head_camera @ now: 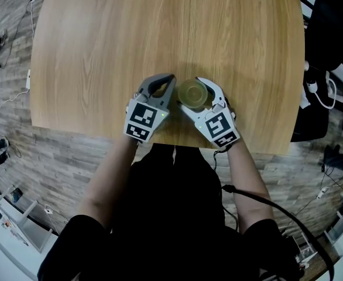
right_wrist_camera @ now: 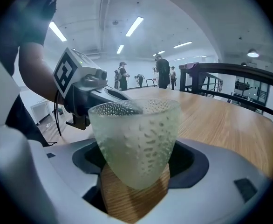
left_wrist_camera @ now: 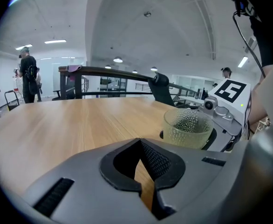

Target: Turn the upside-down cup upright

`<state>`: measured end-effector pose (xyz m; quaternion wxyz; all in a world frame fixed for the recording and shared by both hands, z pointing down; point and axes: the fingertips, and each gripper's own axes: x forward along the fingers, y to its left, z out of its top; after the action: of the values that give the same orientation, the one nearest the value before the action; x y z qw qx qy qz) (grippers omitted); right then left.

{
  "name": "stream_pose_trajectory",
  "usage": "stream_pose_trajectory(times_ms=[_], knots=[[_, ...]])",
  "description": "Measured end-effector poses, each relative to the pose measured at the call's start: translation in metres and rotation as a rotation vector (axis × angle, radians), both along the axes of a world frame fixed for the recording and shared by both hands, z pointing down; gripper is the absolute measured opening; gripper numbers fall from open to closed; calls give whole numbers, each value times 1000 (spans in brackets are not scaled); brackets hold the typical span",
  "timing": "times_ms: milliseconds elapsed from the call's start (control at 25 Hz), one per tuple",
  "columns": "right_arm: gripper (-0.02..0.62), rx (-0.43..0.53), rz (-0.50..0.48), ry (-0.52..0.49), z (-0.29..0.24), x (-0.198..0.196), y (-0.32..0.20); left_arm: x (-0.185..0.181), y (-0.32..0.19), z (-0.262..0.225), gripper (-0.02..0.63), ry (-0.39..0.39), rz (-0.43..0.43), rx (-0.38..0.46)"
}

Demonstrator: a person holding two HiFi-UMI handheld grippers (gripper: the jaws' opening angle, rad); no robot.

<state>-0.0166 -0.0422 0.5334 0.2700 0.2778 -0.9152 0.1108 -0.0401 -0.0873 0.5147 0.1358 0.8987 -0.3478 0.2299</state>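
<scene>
A pale green, dimpled translucent cup (head_camera: 192,92) stands mouth up near the front edge of the wooden table (head_camera: 130,34). My right gripper (head_camera: 195,96) has its jaws wide around the cup and grips its sides. In the right gripper view the cup (right_wrist_camera: 135,141) fills the space between the grey fingers (right_wrist_camera: 229,176), with its rounded base just over the wood. My left gripper (head_camera: 169,81) lies just left of the cup, shut and empty. In the left gripper view the cup (left_wrist_camera: 187,127) shows ahead to the right of the closed left gripper (left_wrist_camera: 145,171), with the right gripper's marker cube (left_wrist_camera: 232,91) behind it.
The table's front edge (head_camera: 160,142) runs right under both grippers; wood-look floor lies beyond it. A dark chair (head_camera: 329,28) and cables stand at the right. People (left_wrist_camera: 28,76) stand far off in the room past a black railing (left_wrist_camera: 108,71).
</scene>
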Motion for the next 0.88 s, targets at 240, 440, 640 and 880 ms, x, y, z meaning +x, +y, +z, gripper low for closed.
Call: stream_pose_trajectory(times_ms=[240,440,640,880], knots=[[324,-42,24,7,3,11,5,-2,5,-8,8,-3,-2,4],[350,-46,47,19,4,21,5,2,7,-12,8,-6,14,16],[356,-49,81,29,1,38,13,3,11,-21,8,-8,23,25],[354,-84,164,25,-11,72,45,0,26,-49,8,10,38,60]])
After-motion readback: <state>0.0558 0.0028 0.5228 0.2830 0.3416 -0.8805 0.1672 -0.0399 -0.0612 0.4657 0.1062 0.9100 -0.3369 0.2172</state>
